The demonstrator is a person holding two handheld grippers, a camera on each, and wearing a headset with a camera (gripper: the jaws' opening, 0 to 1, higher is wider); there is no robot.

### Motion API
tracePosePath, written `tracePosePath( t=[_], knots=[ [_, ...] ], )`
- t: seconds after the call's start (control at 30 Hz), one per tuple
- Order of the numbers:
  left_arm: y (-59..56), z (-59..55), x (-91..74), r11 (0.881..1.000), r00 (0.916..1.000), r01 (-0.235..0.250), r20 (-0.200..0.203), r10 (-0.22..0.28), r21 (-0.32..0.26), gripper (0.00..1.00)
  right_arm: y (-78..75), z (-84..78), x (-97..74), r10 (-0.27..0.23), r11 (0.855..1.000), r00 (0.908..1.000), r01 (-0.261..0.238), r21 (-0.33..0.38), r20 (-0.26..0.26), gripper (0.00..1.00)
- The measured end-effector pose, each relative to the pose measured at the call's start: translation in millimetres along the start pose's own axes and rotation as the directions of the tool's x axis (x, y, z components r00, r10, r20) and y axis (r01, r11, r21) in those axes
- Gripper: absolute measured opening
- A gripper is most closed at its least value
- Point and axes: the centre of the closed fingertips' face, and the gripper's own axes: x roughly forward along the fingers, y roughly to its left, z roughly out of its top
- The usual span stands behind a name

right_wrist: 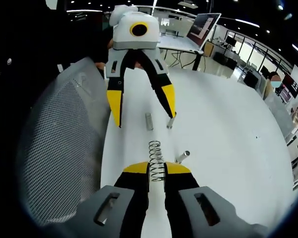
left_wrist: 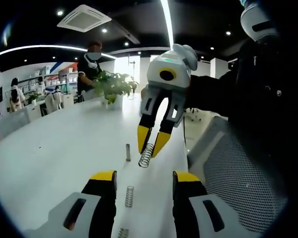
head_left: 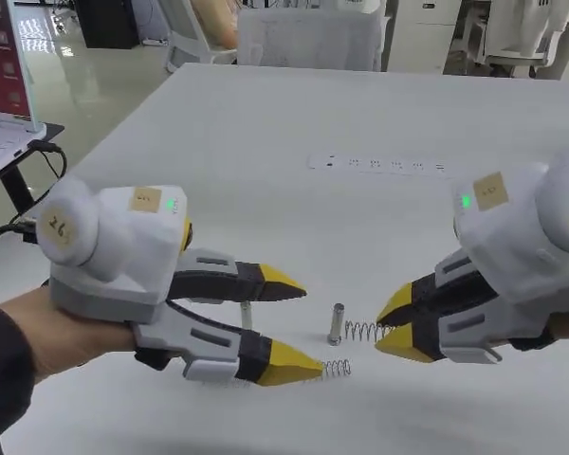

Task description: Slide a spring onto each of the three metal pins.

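Observation:
My right gripper (head_left: pixel 392 328) is shut on one end of a spring (head_left: pixel 364 331), whose free end points at an upright metal pin (head_left: pixel 337 322) close by. In the right gripper view the spring (right_wrist: pixel 156 161) sticks out from the shut gripper (right_wrist: pixel 157 169), with a pin (right_wrist: pixel 183 156) just beside it and two more pins (right_wrist: pixel 149 121) (right_wrist: pixel 170 122) farther off. My left gripper (head_left: pixel 299 324) is open, its jaws either side of a second pin (head_left: pixel 247 313). A loose spring (head_left: pixel 336 368) lies by its lower tip. In the left gripper view, that spring (left_wrist: pixel 129 196) lies between the open jaws (left_wrist: pixel 145 176).
The work lies on a white table (head_left: pixel 266 142), near its front edge. A white power strip (head_left: pixel 379 165) lies farther back. A laptop (head_left: pixel 0 85) stands on a stand at the left, and chairs (head_left: pixel 308 38) at the far edge. People and a plant (left_wrist: pixel 111 84) are beyond.

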Motion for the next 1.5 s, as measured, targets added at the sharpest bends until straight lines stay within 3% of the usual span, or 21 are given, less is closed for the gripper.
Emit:
tracePosePath(
  t=[0.57, 1.0, 1.5],
  knots=[
    [-5.2, -10.0, 17.7, 0.999, 0.9991, 0.030, -0.032, -0.028, 0.046, 0.19, 9.4, 8.5, 12.2, 0.039, 0.999, 0.9992, -0.039, -0.034, 0.002, 0.08],
    [-9.1, -14.0, 21.7, 0.996, 0.9981, 0.043, -0.046, -0.040, 0.074, 0.05, 15.9, 9.7, 16.1, 0.060, 0.997, 0.9982, -0.060, -0.048, -0.008, 0.08],
    [-16.2, -16.7, 23.4, 0.993, 0.9959, 0.071, -0.063, -0.065, 0.092, 0.03, 20.4, 8.0, 15.8, 0.065, 0.996, 0.9978, -0.065, -0.054, -0.013, 0.09]
  ],
)
